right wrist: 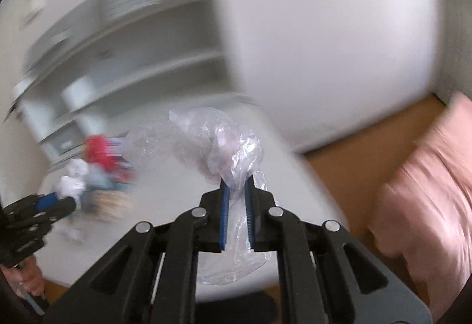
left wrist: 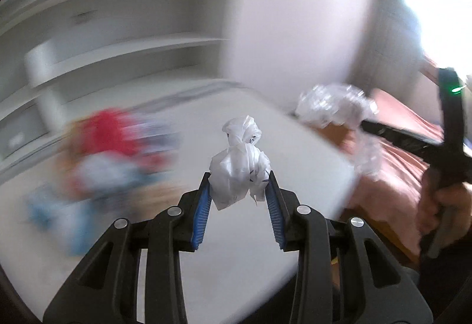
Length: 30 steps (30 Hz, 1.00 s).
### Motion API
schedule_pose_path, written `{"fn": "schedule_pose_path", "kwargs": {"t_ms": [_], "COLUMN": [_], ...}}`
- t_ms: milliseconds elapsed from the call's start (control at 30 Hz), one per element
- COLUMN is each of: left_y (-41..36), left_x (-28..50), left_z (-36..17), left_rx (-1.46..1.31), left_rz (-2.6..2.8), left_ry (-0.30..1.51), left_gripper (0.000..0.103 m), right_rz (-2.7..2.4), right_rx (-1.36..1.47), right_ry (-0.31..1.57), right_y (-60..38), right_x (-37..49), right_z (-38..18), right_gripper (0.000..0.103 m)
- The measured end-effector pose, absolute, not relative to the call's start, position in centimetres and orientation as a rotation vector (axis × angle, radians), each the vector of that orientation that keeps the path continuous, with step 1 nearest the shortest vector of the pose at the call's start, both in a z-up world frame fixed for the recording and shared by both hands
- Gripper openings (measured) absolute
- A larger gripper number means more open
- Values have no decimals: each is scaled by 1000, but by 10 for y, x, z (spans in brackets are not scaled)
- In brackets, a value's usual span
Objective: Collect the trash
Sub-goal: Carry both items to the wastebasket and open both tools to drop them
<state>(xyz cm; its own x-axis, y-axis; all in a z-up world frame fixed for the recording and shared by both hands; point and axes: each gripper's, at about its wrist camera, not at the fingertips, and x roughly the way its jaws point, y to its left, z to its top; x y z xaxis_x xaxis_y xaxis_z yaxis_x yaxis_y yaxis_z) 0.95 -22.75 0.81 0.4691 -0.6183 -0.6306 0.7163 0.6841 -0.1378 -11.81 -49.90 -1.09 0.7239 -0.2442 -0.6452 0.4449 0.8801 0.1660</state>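
The left gripper is clamped on a knotted white plastic bag, its blue ribbed pads pressing the lower bulge of the bag from both sides while the twisted knot sticks up and forward past the fingertips. The right gripper is closed tight on a crumpled clear plastic bag; the film is pinched between its blue pads, billows out ahead of and to the left of the fingertips, and a loose flap hangs down behind the pinch, between the black fingers. Both bundles are held above a white table, whose far edge curves off to the right of each gripper. In the left wrist view the right gripper shows at the right edge, well apart from the left one, with its clear bag ahead of it and the person's hand around its handle. In the right wrist view the left gripper appears at the lower left with its white bag. Beyond and to the left of the grippers, on the table, lies a blurred heap of red, blue and white items, too smeared to name. To the right of the table are a wooden floor and a pink fabric. Pale shelving stands behind the table.
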Motion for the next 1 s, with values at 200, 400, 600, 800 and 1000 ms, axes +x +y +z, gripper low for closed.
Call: {"fn": "schedule_pose_path", "kwargs": {"t_ms": [200,400,600,800,1000], "left_y": [-371,-481,-547,-576,-575], "left_x": [-67,-119,-112,-91,-82], "left_z": [-21,-102,-212,-294,-300], "left_rx": [279,399,467,396,380], "left_rz": [-1148,-1326,-1274,-1197,-1158], "left_ry": [696,805,1001,1261,1283], "left_gripper": [35,35,36,36,36], "right_rz": [-736,-873,-860,-806,-769], "right_rx": [470,614,770,921,976], "right_ry": [709,862,1051,1145,1142], "right_y": [-607,-671,-703,-723,-726], "right_x": [-226,-260,-258,-250,-236], "right_z": [-66,-158,-248,-304,-317], "right_gripper": [11,11,11,11,11]}}
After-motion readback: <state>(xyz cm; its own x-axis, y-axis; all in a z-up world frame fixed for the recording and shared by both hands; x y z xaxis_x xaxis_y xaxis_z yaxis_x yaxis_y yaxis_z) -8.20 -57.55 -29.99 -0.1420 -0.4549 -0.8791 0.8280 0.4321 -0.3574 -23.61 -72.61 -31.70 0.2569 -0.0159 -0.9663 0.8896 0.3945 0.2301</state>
